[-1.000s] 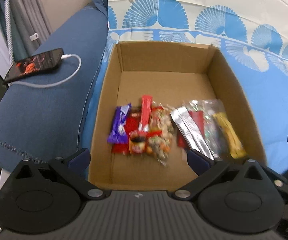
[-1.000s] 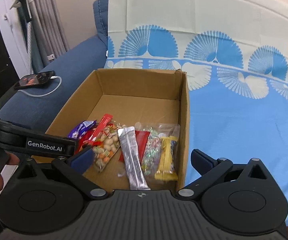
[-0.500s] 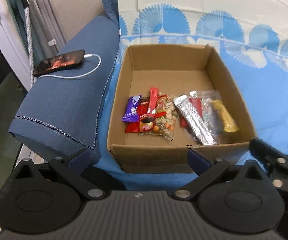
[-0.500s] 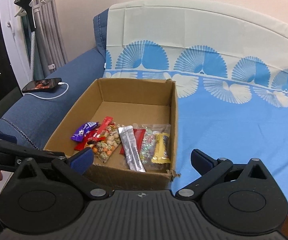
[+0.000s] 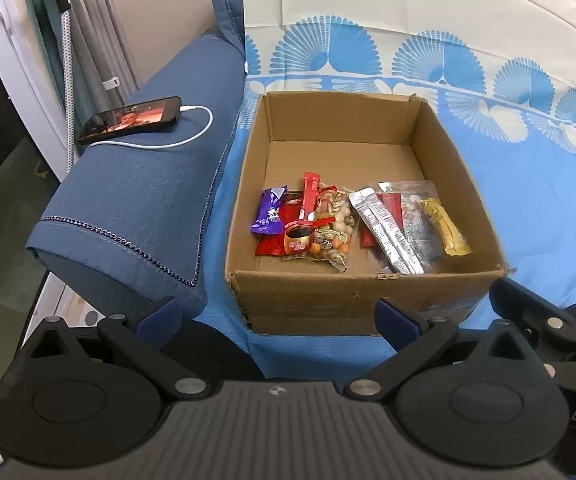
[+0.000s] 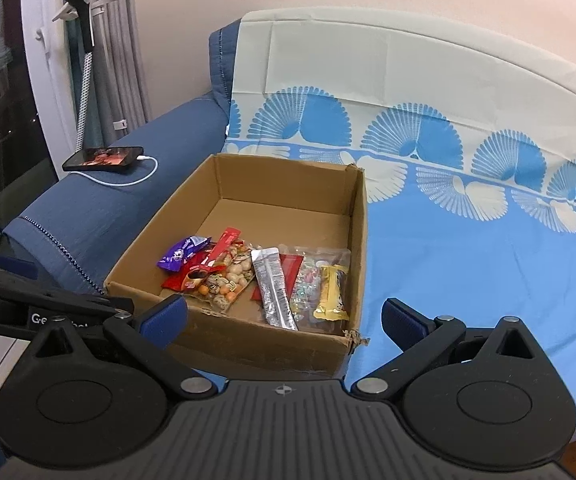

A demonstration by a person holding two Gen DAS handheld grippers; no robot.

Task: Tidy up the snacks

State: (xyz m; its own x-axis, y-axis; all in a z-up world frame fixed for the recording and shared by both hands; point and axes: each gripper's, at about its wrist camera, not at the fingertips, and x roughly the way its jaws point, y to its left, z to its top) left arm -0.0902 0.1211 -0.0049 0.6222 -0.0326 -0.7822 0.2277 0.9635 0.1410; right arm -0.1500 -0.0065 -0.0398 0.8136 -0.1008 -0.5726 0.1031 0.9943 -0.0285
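An open cardboard box (image 5: 367, 296) (image 6: 272, 344) sits on the blue sofa cover. Several snack packs lie at its near end: a purple wrapper (image 5: 268, 216) (image 6: 182, 254), a red stick (image 5: 309, 196), a bag of mixed nuts (image 5: 333, 232) (image 6: 228, 280), a silver sachet (image 5: 383, 230) (image 6: 274, 288), a clear candy bag (image 6: 307, 284) and a yellow bar (image 5: 443, 226) (image 6: 331, 292). My left gripper (image 5: 278, 318) is open and empty, held back from the box's front wall. My right gripper (image 6: 284, 318) is open and empty too, near the box's front right corner.
A phone (image 5: 132, 120) (image 6: 104, 159) on a white charging cable rests on the blue sofa armrest (image 5: 140, 200) left of the box. A phone stand (image 6: 84, 8) and curtains stand behind it. Patterned blue cloth (image 6: 467, 240) stretches to the right of the box.
Both grippers have pulled back and up from over the box. The box front wall and more of the sofa now show. The snacks have not moved.
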